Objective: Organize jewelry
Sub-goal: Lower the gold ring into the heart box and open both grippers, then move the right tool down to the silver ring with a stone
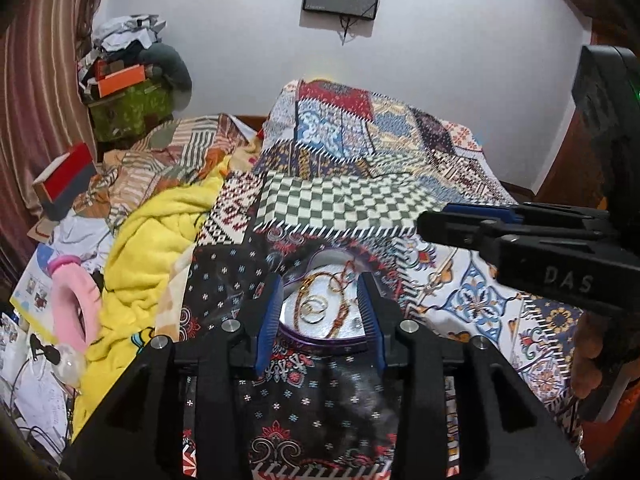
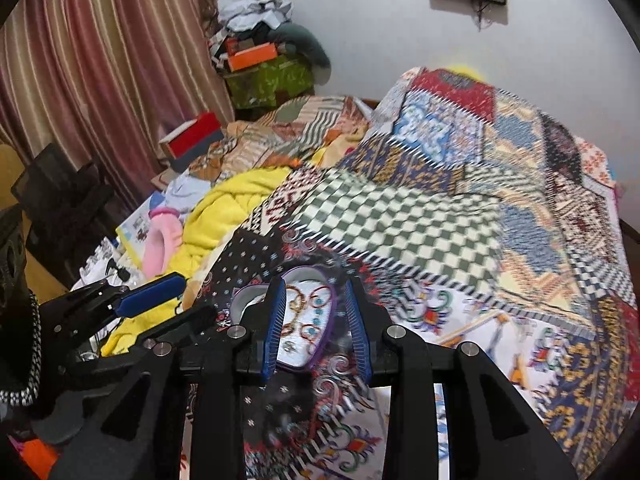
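A purple heart-shaped jewelry box (image 1: 320, 340) lies open on the patchwork quilt (image 1: 480, 300). Its silvery inside holds gold chains (image 1: 340, 312) and gold rings (image 1: 314, 308). My left gripper (image 1: 320, 280) is open, with its blue pads on either side of the box in this view. My right gripper (image 1: 424, 224) hovers higher up to the right. In the blurred right wrist view my right gripper (image 2: 315, 285) is open above a purple-rimmed heart piece (image 2: 308, 320) showing gold loops on white. A second pale, purple-rimmed shell (image 2: 246, 300) lies just left of it. The left gripper (image 2: 198, 296) is short of both.
A folded quilt mound (image 1: 380, 152) rises behind the box. To the left lie a yellow blanket (image 1: 152, 248), a pink plush ring (image 1: 76, 308) and a red box (image 1: 64, 180). A hand (image 1: 592, 352) holds the right gripper. Striped curtains (image 2: 100, 80) hang at the left.
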### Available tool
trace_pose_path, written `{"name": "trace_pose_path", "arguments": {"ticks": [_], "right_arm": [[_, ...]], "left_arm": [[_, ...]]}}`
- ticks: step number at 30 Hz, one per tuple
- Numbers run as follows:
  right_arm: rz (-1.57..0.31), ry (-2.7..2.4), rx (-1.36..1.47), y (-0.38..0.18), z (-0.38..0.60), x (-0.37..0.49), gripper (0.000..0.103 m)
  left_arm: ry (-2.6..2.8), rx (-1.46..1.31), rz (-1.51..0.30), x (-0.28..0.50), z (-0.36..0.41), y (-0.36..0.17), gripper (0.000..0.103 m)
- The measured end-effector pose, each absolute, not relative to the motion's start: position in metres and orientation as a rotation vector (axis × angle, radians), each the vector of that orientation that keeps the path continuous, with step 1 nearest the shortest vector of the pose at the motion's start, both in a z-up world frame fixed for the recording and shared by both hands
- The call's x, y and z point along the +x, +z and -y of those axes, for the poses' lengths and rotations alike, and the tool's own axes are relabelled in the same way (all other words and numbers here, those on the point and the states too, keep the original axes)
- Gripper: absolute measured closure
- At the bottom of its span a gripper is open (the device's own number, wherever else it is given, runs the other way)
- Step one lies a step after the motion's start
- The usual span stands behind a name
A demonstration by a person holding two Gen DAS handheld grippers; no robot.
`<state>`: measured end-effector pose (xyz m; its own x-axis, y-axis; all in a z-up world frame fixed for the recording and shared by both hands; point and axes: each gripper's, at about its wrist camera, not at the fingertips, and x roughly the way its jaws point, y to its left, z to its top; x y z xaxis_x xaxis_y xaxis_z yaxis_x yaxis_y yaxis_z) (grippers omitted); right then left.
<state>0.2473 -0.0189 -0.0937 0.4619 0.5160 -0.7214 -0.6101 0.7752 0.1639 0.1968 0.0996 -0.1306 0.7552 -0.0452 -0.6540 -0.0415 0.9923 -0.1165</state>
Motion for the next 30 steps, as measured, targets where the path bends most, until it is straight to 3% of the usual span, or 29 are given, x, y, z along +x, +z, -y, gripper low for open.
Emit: {"name": "trace_pose_path", "arguments": {"ticks": [15, 30], "right_arm": [[-0.734, 0.502, -0.102, -0.052, 0.120, 0.231, 0.075], [-0.903, 0.440, -0.114, -0.114, 0.156, 0.243, 0.075]], "left_arm": [[-0.097, -0.081, -0.672, 0.196, -0.036, -0.099, 0.062], [-0.183, -0.055, -0.808, 0.217, 0.007, -0.144, 0.062]]}}
